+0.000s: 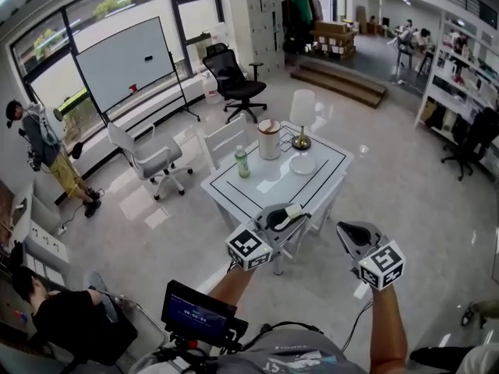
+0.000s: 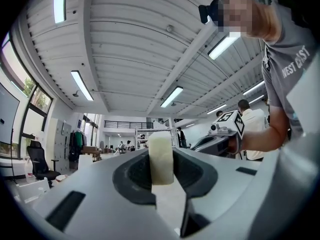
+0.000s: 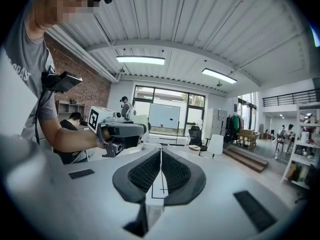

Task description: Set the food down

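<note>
Left claw: the left claw (image 2: 161, 176) is clenched on a pale cream block of food (image 2: 161, 156). Its jaws press the block's lower part from both sides, and the upper part stands clear above them.
Right claw: the right claw (image 3: 160, 170) is closed with its ribbed black pads together and nothing between them. It sits low and right of centre in the head view, just beside the left one.
Food: the block is up in the air in the left claw's grip. In the head view it shows just below centre, over the near corner of the white square table with black border lines (image 1: 269, 187), and it is not yet down on anything.
Table load: a green plastic bottle (image 1: 242, 162) stands at the left of the tabletop. A white cylindrical container with a brown rim (image 1: 269, 139) is behind it, a white table lamp on a dark foot (image 1: 302, 114) is toward the far right, and a white round plate (image 1: 302, 164) lies in front of the lamp.
Likely target: probably the plate, though the task names no spot.
Risk, slip: the hold is on the lower part only, so a jolt or a slight easing of the jaws could let the block tip or drop before it is over the table.
Risk, crush: the block looks soft, and more squeeze could dent it.
Risk, collision: a reach toward the plate passes near the bottle and ends close to the lamp. A wide swing could knock the tall, narrow bottle over.
Risk, release: if the claw opens while it is high or tilted, the block could roll off the plate.
</note>
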Available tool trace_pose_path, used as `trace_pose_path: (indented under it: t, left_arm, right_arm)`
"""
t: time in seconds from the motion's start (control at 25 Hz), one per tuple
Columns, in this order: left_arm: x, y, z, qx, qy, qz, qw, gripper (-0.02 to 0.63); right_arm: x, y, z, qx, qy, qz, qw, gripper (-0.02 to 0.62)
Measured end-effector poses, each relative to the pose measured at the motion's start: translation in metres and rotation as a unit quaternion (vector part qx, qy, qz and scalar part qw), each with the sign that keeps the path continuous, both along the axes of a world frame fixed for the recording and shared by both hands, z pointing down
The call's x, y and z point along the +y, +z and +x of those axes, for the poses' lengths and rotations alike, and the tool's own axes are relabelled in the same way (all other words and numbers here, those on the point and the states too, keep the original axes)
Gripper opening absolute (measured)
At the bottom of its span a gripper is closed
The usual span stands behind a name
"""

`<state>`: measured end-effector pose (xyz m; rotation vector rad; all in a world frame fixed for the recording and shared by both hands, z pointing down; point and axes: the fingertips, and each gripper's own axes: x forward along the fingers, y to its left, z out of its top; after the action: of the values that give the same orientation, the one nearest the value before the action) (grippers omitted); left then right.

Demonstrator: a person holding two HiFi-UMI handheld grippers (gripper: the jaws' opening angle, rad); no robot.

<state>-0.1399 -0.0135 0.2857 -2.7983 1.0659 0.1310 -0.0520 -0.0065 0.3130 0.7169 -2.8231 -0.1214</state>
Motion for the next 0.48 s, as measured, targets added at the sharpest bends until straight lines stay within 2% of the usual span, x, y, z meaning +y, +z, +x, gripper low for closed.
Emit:
trace_pose_path:
  t: [0.16,0.28,0.48]
  left_arm:
    - [-0.023,0.000,-0.009,0.002,0.009,0.006,0.9999,0.097]
    - [-0.041,0.006,-0.011,0.003,0.006,-0.007,1.0000,0.097]
    - [-0.075,0.021,0.005,-0.006,-0.003,-0.026,0.9997,0.097]
  right_arm:
    - [-0.021,-0.002,-0.010,-0.004,0.011,0.007,1.000,0.006]
    - [-0.033,-0.001,-0.016,-0.004,0.007,0.000,1.000,0.006]
    - [-0.067,0.010,-0.002,-0.008,-0.002,-0.011,1.000,0.006]
